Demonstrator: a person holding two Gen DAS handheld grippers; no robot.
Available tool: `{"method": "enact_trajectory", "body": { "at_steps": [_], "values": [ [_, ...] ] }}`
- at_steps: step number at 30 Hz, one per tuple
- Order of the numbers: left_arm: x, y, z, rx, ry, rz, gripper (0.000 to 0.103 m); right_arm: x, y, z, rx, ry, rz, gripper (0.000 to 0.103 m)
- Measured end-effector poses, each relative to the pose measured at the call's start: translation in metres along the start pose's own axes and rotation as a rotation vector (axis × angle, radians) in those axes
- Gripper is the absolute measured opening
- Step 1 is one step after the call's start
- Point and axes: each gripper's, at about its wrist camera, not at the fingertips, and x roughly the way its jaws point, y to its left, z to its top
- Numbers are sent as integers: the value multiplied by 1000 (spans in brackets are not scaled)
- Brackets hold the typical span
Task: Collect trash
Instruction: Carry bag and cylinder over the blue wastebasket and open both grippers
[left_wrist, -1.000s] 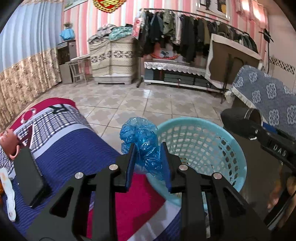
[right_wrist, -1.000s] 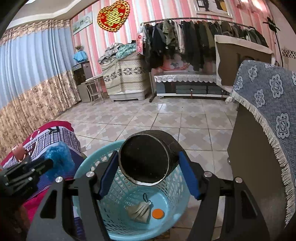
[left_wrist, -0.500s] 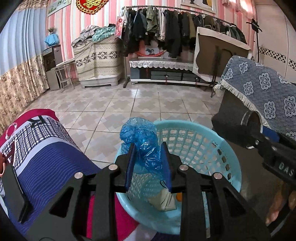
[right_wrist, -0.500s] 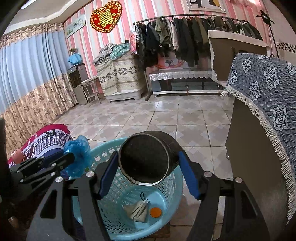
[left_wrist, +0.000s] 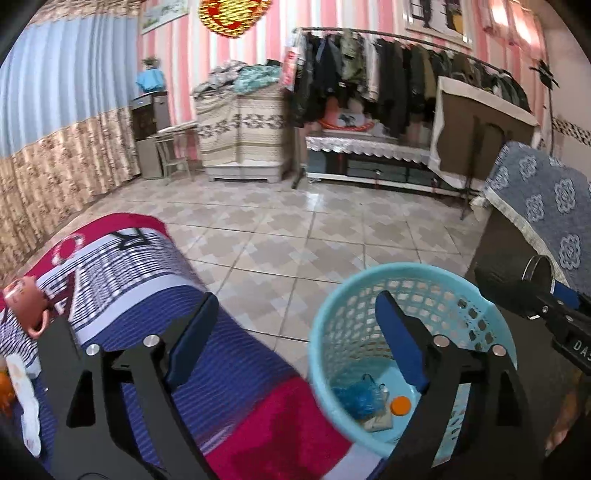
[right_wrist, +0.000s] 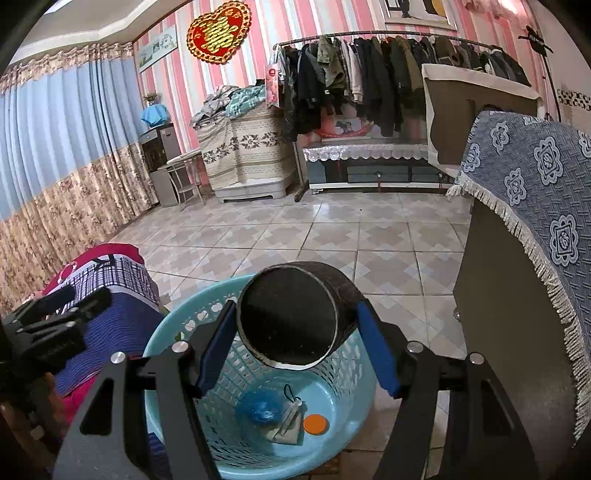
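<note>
Tiled floor; blue bag (right_wrist: 261, 407) in basket (right_wrist: 177, 328); left hand-held gripper (left_wrist: 295, 332) just released, empty; right hand-held gripper (right_wrist: 295, 350) grasping black can (right_wrist: 295, 314).

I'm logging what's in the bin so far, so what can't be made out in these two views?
- Grey item in the blue basket: too small to identify; the blue bag covers part of it in the left wrist view.
- Black can: the right hand-held gripper holds it bottom-first, so its contents are hidden.
- White object on the blanket: cut off by the left wrist frame edge.
</note>
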Motion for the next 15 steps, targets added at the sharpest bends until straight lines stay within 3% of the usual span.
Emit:
{"method": "enact_trajectory", "body": {
  "at_steps": [15],
  "values": [
    [-47,91,-36,-104,-6,163,88,38,69,-11,-64,44,15,65]
  ]
}}
